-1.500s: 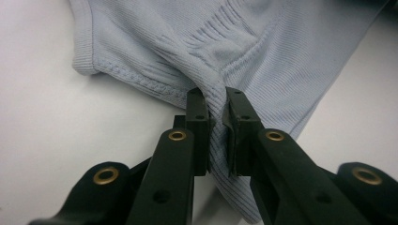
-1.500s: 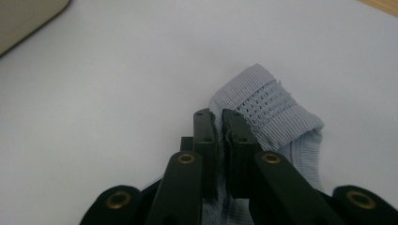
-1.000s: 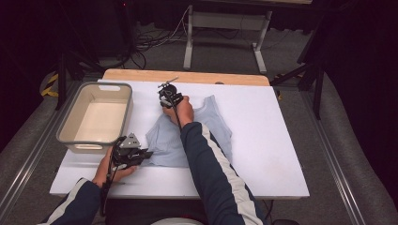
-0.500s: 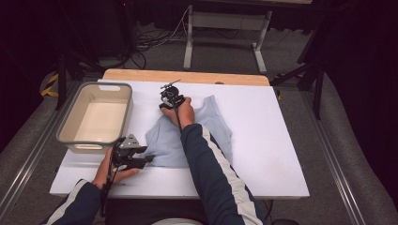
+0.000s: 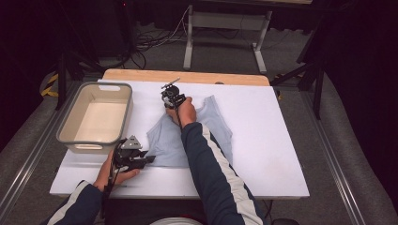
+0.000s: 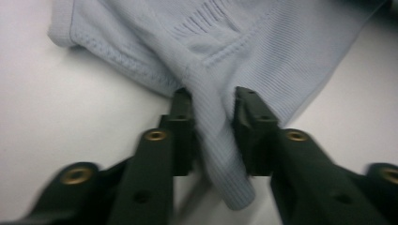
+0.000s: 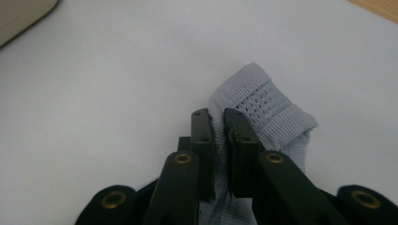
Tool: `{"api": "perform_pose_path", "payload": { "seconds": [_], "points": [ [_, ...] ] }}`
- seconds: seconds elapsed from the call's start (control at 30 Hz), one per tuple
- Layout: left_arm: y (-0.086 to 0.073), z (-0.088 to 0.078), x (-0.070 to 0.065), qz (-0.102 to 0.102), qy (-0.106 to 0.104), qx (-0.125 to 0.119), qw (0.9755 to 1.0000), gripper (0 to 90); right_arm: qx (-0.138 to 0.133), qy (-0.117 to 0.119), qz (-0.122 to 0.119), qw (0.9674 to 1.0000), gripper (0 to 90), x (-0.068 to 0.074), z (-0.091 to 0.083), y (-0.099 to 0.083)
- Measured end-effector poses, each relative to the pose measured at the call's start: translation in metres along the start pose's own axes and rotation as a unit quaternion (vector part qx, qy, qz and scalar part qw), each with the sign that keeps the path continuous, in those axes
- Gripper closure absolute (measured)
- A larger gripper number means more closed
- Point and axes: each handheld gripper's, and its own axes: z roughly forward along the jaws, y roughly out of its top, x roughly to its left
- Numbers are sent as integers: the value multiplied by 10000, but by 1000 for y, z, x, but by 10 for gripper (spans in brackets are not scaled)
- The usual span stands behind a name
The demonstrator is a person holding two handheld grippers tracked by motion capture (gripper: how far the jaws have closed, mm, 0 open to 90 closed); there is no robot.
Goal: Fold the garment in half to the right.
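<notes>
Lying flat on the white table (image 5: 263, 154) beside the beige bin (image 5: 96, 117), the pale blue tank top (image 5: 213, 129) is pinched at two spots. Left gripper (image 6: 213, 101) has just been closing, a fold of the hem clamped between its jaws; right gripper (image 7: 216, 119) has just been closing too, clenched on a shoulder strap (image 7: 270, 110).

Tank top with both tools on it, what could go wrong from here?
1. The left tool pinches only a narrow fold near the hem of the tank top; it might slip out when pulled.
2. The right tool, its jaws just closing, bites the strap's edge; a lift could shed it.
3. The bin sits near; dragged cloth may snag its rim.
</notes>
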Motion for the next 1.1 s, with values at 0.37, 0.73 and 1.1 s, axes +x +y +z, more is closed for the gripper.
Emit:
{"api": "perform_pose_path", "payload": {
  "seconds": [0.37, 0.73, 1.1],
  "points": [
    [0, -10, 2, 116, 234, -19, 9997, 815, -262, 151, -15, 9995, 862, 6, -3, 8],
    [-1, -24, -1, 296, 439, -138, 9985, 813, -791, 347, -149, 9962, 862, 16, -23, 16],
    [-4, -32, -4, 509, 792, -56, 9955, 815, -1013, 554, -151, 9932, 862, 19, -29, 20]
  ]
}}
